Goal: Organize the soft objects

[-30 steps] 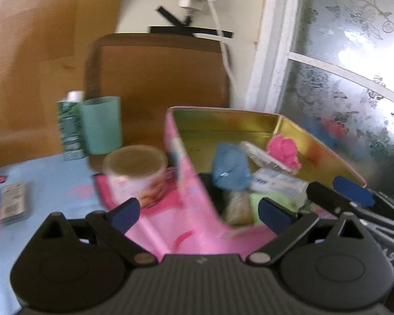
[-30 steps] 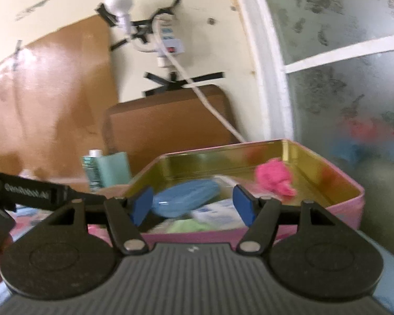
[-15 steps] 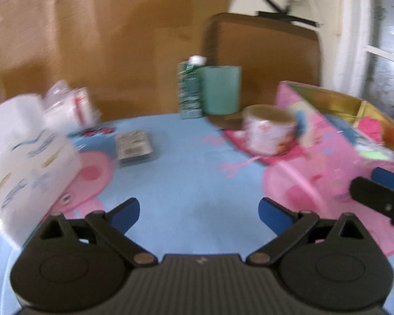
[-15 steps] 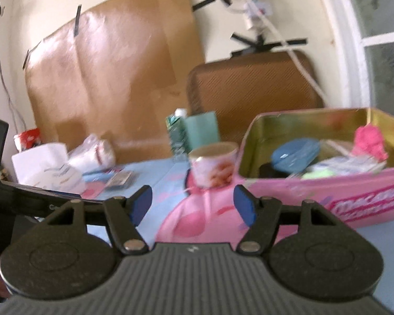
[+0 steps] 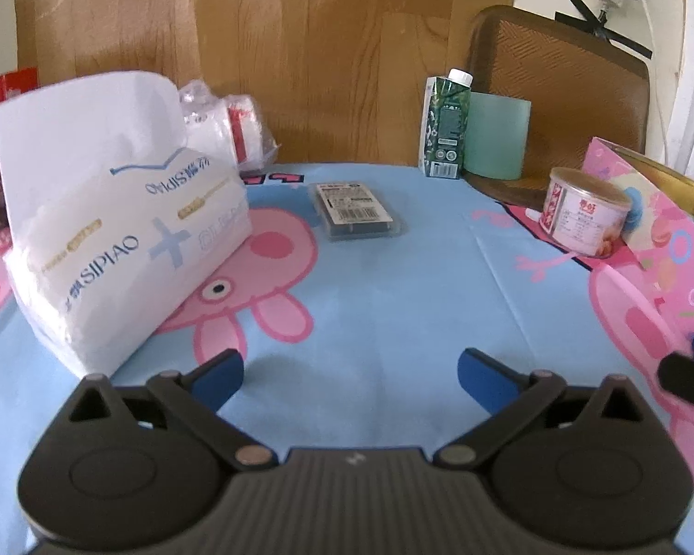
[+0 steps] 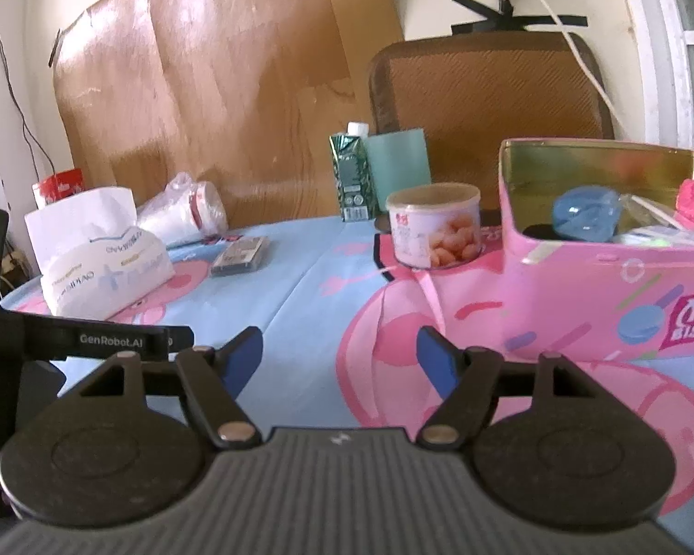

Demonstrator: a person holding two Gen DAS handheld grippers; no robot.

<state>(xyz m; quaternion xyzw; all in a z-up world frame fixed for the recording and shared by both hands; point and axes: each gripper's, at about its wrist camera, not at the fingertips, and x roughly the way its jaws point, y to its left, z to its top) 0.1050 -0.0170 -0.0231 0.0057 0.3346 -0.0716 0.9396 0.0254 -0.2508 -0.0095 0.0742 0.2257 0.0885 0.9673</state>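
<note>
Left wrist: crinkly white tissue pack [image 5: 115,231].

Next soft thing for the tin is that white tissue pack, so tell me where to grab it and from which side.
Take the white tissue pack across its narrow upper part, near the tissue standing out of the top, coming from above. The pack leans and looks wider than the open left tongs lower down; the soft wrap should squeeze in at the top. Both tongs are empty; the right tongs are opening.

tissue pack [image 5: 115,231]: SIPIAO | left gripper [image 6: 111,341]: GenRobot.AI | tin [image 6: 624,286]: BISC…
</note>
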